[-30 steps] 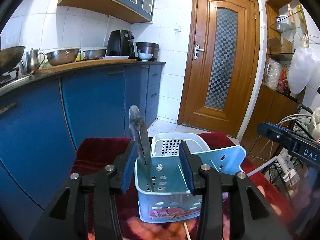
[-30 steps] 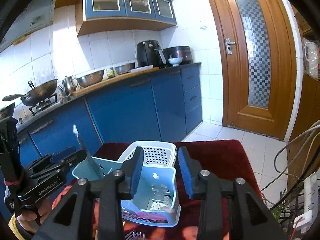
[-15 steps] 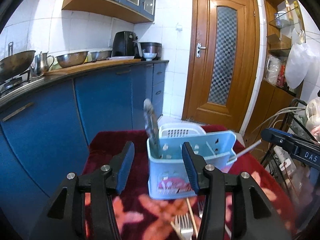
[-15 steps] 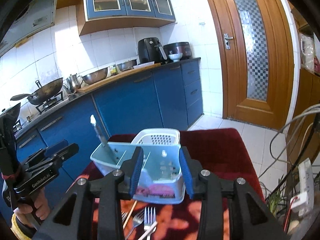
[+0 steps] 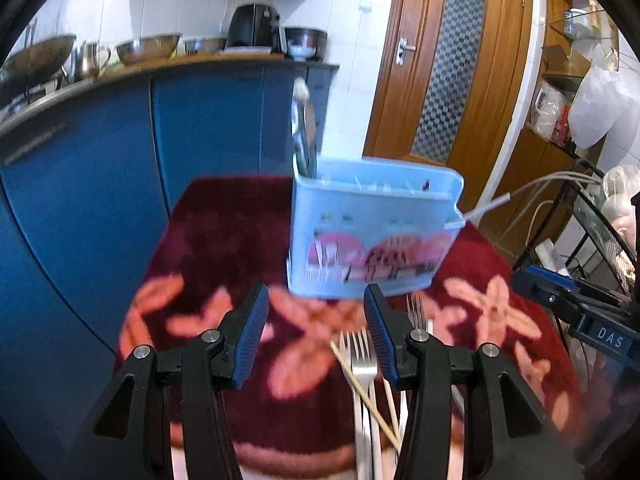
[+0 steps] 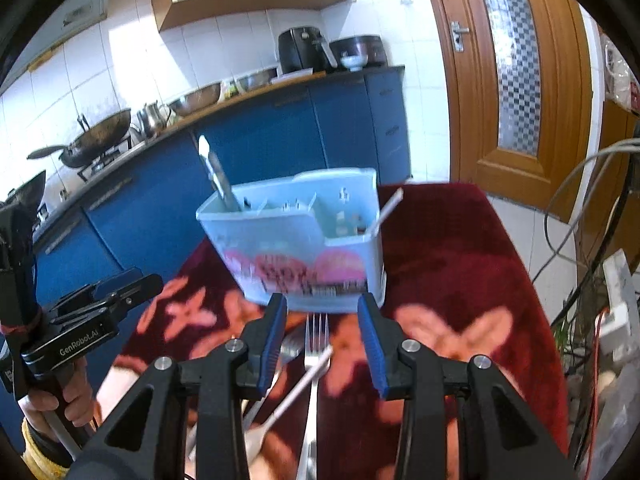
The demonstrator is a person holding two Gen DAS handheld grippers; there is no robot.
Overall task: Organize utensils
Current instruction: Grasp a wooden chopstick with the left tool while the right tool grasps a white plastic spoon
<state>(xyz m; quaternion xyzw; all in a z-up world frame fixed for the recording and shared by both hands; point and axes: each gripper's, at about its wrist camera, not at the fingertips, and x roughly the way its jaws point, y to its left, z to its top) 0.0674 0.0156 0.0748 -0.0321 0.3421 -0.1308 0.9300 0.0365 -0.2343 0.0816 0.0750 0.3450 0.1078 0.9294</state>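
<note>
Nearest, the left gripper (image 5: 314, 334) and right gripper (image 6: 322, 336) both hang with jaws spread and nothing between them, tilted down over a red floral tablecloth (image 6: 452, 248). Below the right gripper a metal fork (image 6: 316, 344) lies flat, long axis running away from the camera, tines pointing toward the caddy; a thin white stick (image 6: 298, 390) crosses it diagonally. The left view shows more forks (image 5: 362, 360) and wooden chopsticks (image 5: 368, 392) alongside. To pick well, lower one gripper straight across the fork's handle and pinch its narrow width. Just beyond stands a pale blue utensil caddy (image 6: 296, 256), a spoon (image 6: 218, 174) upright in its left compartment.
</note>
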